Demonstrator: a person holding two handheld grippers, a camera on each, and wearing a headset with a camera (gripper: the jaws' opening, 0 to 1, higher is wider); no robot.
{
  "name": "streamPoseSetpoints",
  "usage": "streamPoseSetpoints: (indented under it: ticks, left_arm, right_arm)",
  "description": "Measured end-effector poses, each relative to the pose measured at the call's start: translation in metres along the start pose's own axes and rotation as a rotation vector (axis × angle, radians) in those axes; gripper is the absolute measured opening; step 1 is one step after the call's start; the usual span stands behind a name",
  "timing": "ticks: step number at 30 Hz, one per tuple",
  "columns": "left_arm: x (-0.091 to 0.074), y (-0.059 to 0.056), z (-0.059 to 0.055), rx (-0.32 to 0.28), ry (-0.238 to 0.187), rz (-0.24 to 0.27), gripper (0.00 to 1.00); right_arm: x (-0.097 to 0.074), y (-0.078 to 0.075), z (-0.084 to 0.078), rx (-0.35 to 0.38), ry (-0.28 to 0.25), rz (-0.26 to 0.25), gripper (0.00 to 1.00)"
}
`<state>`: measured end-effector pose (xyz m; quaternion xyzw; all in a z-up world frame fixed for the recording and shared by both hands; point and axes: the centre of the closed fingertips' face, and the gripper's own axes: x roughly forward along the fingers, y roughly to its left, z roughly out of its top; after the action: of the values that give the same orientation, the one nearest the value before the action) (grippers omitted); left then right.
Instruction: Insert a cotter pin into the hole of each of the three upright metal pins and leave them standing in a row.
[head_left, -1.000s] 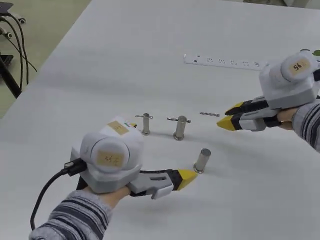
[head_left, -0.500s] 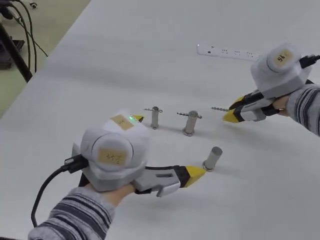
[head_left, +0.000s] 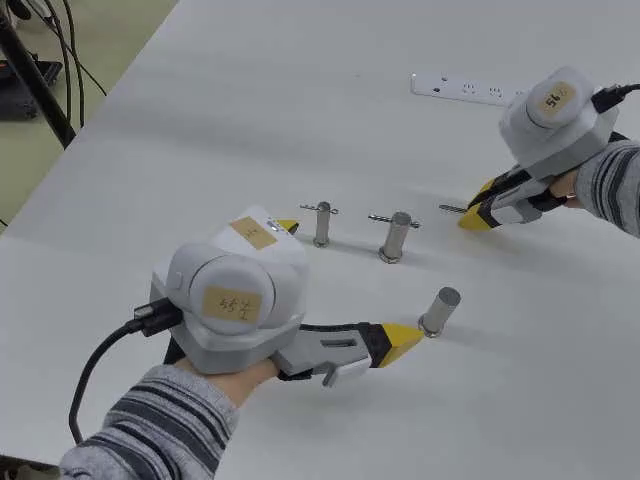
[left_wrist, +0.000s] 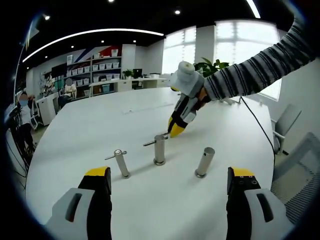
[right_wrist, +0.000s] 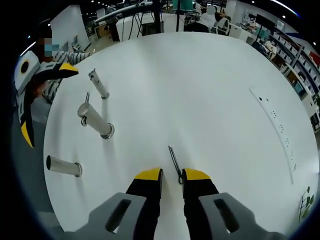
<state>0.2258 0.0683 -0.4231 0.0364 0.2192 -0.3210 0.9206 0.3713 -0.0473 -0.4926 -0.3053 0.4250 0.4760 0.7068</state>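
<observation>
Three metal pins stand on the white table (head_left: 230, 110). The left pin (head_left: 322, 222) and the middle pin (head_left: 395, 236) each carry a cotter pin through the top. The third pin (head_left: 438, 311) stands nearer to me and is bare. My left gripper (head_left: 345, 283) is wide open, one tip close beside the bare pin (left_wrist: 204, 161). A loose cotter pin (head_left: 452, 209) lies flat on the table. My right gripper (head_left: 478, 217) is at the cotter pin's (right_wrist: 175, 161) near end, its jaws a narrow gap apart with the loop end between the tips.
A white power strip (head_left: 465, 88) lies at the far side of the table, beyond the right gripper. Cables and a dark stand (head_left: 35, 70) are off the table's left edge.
My right gripper has come down and forward to the loose cotter pin, so its tips now straddle the pin's end. The left gripper has hardly moved. The head camera has shifted.
</observation>
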Motion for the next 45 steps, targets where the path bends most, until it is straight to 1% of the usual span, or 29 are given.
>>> streamPoseSetpoints:
  ticks: [3, 4, 10, 15, 21, 23, 24, 28, 32, 37, 42, 45]
  left_arm:
    - [0.000, 0.001, 0.000, -0.003, 0.000, 0.003, 0.95]
    - [-0.001, 0.002, 0.000, -0.004, 0.000, 0.004, 0.95]
    - [0.000, 0.001, -0.002, -0.017, 0.009, -0.004, 0.95]
    - [-0.001, 0.001, -0.001, -0.015, 0.006, -0.006, 0.94]
    - [0.000, -0.004, 0.000, -0.010, 0.004, -0.029, 0.92]
    - [0.000, -0.003, -0.002, -0.007, 0.013, -0.024, 0.92]
    - [0.000, -0.003, -0.002, -0.006, 0.016, -0.022, 0.92]
    - [0.000, -0.001, -0.003, -0.004, 0.016, -0.016, 0.92]
    - [0.000, -0.003, -0.003, 0.005, 0.017, -0.020, 0.92]
    - [0.001, -0.006, -0.005, 0.014, 0.024, -0.030, 0.90]
    - [0.001, -0.010, -0.005, -0.001, 0.024, -0.042, 0.87]
    - [0.000, -0.015, -0.005, 0.000, 0.028, -0.055, 0.85]
  right_arm:
    - [0.000, -0.001, -0.002, -0.005, 0.016, 0.003, 0.10]
    - [0.000, -0.001, -0.001, 0.003, 0.019, 0.000, 0.10]
    - [-0.001, -0.001, -0.001, 0.007, 0.020, -0.002, 0.05]
    - [-0.001, 0.000, -0.001, -0.013, 0.025, -0.011, 0.00]
    - [-0.002, 0.003, -0.001, -0.039, 0.036, -0.023, 0.00]
    - [-0.001, 0.000, -0.002, -0.013, 0.034, -0.033, 0.00]
    - [0.000, -0.002, -0.002, -0.016, 0.031, -0.036, 0.00]
    - [-0.003, 0.002, -0.003, -0.028, 0.018, -0.036, 0.00]
    - [-0.010, 0.004, -0.005, -0.055, 0.017, -0.052, 0.00]
    - [-0.023, 0.008, -0.010, -0.038, 0.003, -0.064, 0.00]
    - [-0.038, 0.016, -0.013, -0.037, -0.016, -0.079, 0.00]
    - [-0.046, 0.022, -0.014, -0.046, -0.027, -0.085, 0.00]
